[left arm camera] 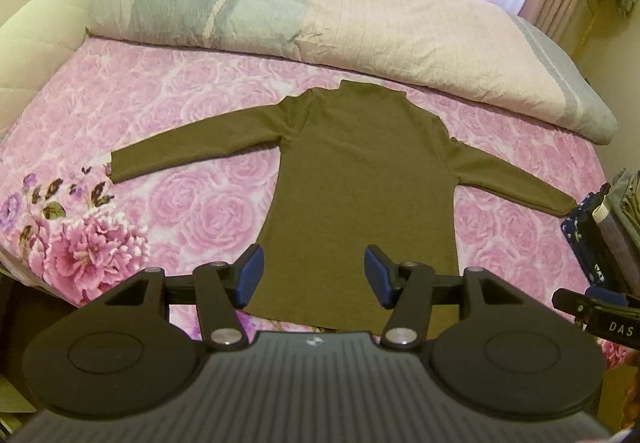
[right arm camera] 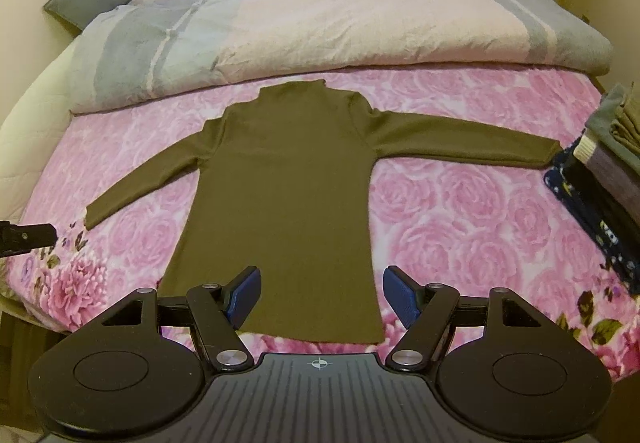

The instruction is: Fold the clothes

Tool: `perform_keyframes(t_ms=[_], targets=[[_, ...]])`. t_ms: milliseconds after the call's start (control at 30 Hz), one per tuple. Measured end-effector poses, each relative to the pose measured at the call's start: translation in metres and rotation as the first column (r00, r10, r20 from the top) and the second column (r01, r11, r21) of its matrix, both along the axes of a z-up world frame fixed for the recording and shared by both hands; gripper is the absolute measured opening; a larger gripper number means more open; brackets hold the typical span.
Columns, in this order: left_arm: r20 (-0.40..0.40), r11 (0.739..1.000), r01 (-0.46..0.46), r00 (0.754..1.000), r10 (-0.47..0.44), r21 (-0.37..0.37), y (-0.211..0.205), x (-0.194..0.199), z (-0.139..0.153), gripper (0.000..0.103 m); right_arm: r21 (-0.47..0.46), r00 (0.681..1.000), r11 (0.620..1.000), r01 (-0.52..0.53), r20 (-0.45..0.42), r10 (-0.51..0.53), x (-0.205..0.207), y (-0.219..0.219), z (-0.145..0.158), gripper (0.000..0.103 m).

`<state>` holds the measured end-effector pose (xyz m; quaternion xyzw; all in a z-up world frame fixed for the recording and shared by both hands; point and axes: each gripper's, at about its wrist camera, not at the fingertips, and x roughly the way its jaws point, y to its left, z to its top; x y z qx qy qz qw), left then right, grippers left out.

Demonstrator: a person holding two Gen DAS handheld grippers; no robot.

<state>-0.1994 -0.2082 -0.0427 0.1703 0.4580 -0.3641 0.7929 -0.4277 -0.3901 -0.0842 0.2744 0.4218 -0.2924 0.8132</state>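
Shirt [left arm camera: 360, 171] is seen between both sets of fingers, which are spread apart and hold nothing: the left gripper [left arm camera: 314, 277] and the right gripper [right arm camera: 322, 297] are poised above its hem. It is laid flat on the bed [left arm camera: 192, 179], collar toward the duvet [left arm camera: 360, 23], both sleeves stretched out and no fold yet made in it. A sleeve or a hem corner would have to be pinched and carried over the body. A folded pile [right arm camera: 608, 163] at the right cuff is shown more fully in the right view; the flower print below the left cuff is shown more fully in the left view.
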Motion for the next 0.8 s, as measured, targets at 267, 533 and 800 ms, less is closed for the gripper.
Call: perform_keyframes(t_ms=[267, 533, 800], targets=[[0.034, 1.000, 0.029, 0.999, -0.029, 0.010, -0.005, -0.006, 0.008, 0.053, 0.012, 1.000, 1.000, 0.022, -0.009, -0.021, -0.006, 0.000, 0.000, 0.071], [0.036, 0.999, 0.029, 0.999, -0.030, 0.041, -0.005, -0.009, -0.001, 0.053, 0.019, 0.999, 1.000, 0.025, -0.036, -0.024, -0.008, 0.005, -0.004, 0.071], [0.029, 0.996, 0.035, 0.999, -0.037, 0.080, -0.001, -0.012, -0.012, 0.053, 0.004, 0.997, 1.000, 0.005, -0.078, -0.005, -0.004, 0.014, -0.008, 0.071]])
